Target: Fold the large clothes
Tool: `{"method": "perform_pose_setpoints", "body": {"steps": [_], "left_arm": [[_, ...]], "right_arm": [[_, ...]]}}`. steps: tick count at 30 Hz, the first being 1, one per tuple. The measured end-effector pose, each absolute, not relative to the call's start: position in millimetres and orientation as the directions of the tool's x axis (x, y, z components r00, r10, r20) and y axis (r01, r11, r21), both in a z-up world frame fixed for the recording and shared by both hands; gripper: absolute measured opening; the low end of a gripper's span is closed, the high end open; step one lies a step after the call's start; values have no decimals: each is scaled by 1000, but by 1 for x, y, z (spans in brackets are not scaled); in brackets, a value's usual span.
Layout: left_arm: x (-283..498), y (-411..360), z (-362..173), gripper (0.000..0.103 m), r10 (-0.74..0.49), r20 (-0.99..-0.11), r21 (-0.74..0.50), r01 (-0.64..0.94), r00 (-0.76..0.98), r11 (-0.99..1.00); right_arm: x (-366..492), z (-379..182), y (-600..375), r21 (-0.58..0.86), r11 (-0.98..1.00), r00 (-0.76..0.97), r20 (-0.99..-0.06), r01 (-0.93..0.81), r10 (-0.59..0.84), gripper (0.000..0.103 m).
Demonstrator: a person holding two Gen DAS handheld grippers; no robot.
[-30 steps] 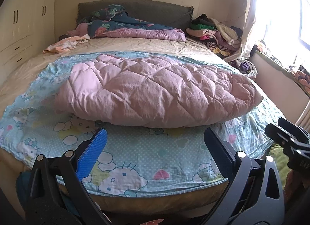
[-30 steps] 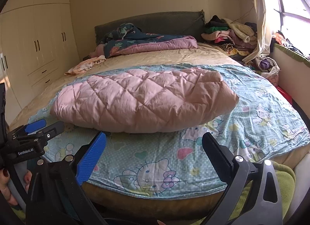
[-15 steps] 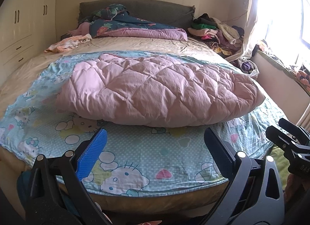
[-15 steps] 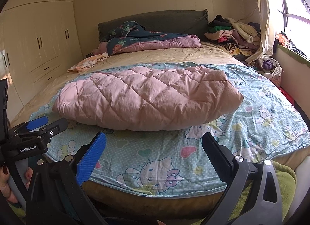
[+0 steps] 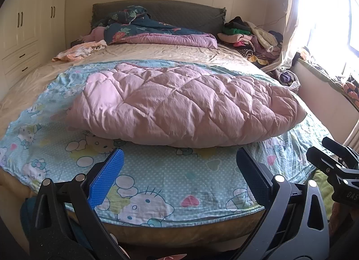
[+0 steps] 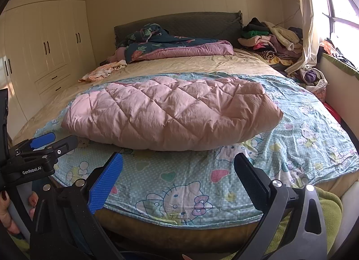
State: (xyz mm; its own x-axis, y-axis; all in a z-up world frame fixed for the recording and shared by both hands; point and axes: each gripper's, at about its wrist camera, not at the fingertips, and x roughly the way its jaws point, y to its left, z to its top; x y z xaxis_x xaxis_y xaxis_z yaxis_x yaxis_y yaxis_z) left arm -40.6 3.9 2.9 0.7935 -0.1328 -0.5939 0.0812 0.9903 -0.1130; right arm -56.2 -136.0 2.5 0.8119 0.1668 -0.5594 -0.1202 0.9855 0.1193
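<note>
A puffy pink diamond-quilted jacket (image 5: 184,105) lies folded on the thin cartoon-print sheet (image 5: 157,177), both left tongs (image 5: 179,170) and right tongs (image 6: 179,170) spread wide, empty.

Matt quilted cloth jacket (image 5: 184,105); ribbed plastic fingers (image 5: 105,179)

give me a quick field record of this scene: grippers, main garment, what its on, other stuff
left gripper: open, empty, held above the near edge of the bed
right gripper: open, empty, beside the left one
main item: pink quilted jacket, lying in a puffy bundle
under it: blue cartoon-print sheet
bed head: dark floral quilt
far right corner: pile of clothes
far left: cream wardrobe
</note>
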Motion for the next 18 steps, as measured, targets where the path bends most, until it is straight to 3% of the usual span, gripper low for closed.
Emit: {"method": "perform_pose_setpoints", "body": {"steps": [18], "left_arm": [[-43,6,4,94,-122,-589,-109,71,799,992]], "right_arm": [[-57,3,-135,114,986,813,-558,-123,166,99]]}}
